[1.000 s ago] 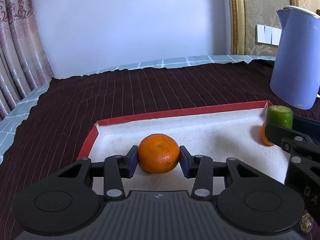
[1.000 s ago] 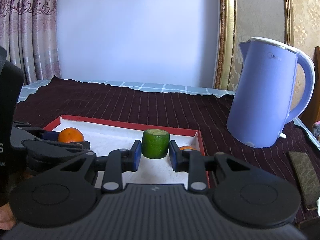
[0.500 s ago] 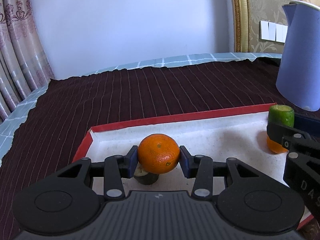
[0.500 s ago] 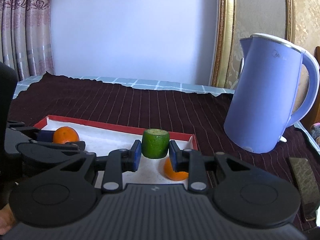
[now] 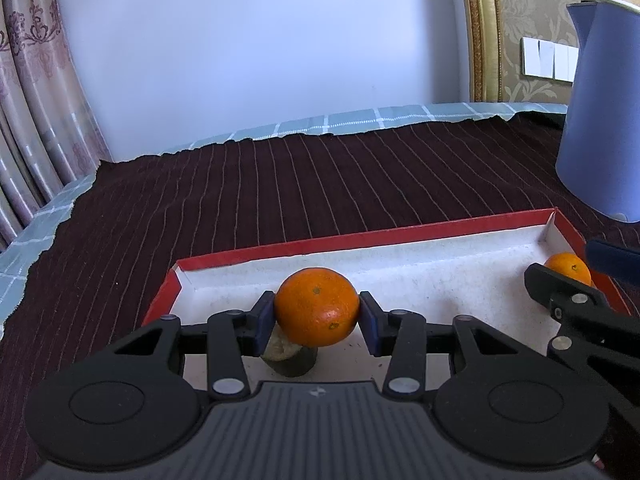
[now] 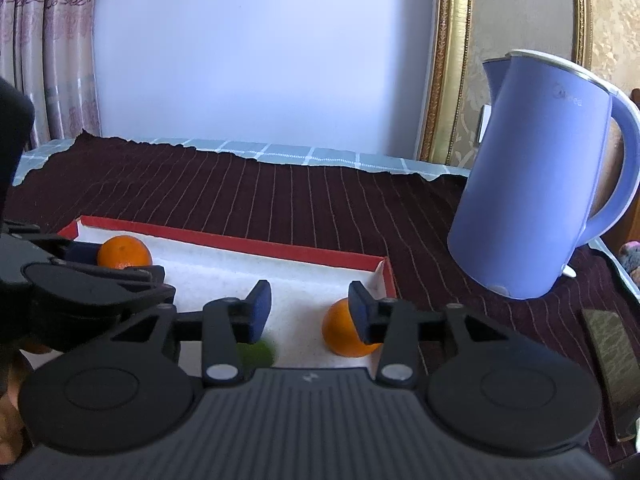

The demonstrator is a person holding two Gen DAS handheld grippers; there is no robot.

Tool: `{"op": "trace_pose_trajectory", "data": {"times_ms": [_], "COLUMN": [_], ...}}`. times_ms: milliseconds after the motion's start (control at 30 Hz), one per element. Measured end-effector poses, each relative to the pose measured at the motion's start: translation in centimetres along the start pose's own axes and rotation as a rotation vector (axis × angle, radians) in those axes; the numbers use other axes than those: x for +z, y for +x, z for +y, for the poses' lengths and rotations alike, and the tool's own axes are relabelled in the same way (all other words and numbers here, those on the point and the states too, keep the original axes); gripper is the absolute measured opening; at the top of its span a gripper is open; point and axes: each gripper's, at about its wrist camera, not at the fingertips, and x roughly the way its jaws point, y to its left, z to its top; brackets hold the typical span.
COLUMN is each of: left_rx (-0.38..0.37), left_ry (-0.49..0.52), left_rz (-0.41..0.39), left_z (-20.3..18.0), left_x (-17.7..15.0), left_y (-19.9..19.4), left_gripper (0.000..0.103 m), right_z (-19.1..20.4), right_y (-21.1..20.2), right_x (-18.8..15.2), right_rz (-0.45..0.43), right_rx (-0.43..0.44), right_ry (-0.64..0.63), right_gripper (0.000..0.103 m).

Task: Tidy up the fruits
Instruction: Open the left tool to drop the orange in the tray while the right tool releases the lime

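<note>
My left gripper (image 5: 317, 316) is shut on an orange (image 5: 317, 306) and holds it above the white floor of the red-rimmed tray (image 5: 360, 240). A dark round piece (image 5: 290, 358) lies under it. My right gripper (image 6: 307, 307) is open and empty above the tray (image 6: 240, 242). The green fruit piece (image 6: 258, 354) lies blurred on the tray below its left finger. A second orange (image 6: 346, 332) rests by the tray's right end, also in the left wrist view (image 5: 568, 268). The held orange shows in the right wrist view (image 6: 124, 252).
A blue electric kettle (image 6: 540, 184) stands on the dark striped cloth (image 6: 280, 192) right of the tray. A dark flat object (image 6: 608, 344) lies at the far right. Curtains hang at the left, a wall behind.
My right gripper has opened and the green piece has dropped onto the tray. My left gripper has lifted the orange higher, showing the dark piece under it.
</note>
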Motion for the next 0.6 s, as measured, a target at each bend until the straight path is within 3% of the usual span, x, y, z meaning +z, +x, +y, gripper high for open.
{"op": "trace_pose_trajectory", "data": {"times_ms": [133, 433, 500, 600], "left_rx": [-0.004, 0.01, 0.011, 0.012], "left_ry": [-0.009, -0.006, -0.009, -0.012], "left_rz": [0.001, -0.028, -0.03, -0.022], "left_z": [0.1, 0.3, 0.4, 0.4], "left_x": [0.1, -0.1, -0.3, -0.5], "left_y": [-0.2, -1.5, -1.7, -1.9], "left_gripper": [0.059, 0.06, 0.06, 0.06], "right_z": [-0.1, -0.1, -0.1, -0.1], "right_y": [-0.4, -1.2, -1.5, -1.8], "right_x": [-0.2, -0.6, -0.7, -1.0], "right_rz": [-0.007, -0.015, -0.021, -0.023], "right_rx": [0.0, 0.004, 0.006, 0.008], "right_ry": [0.006, 0.016, 0.017, 0.02], "right_gripper": [0.04, 0.04, 0.046, 0.046]}}
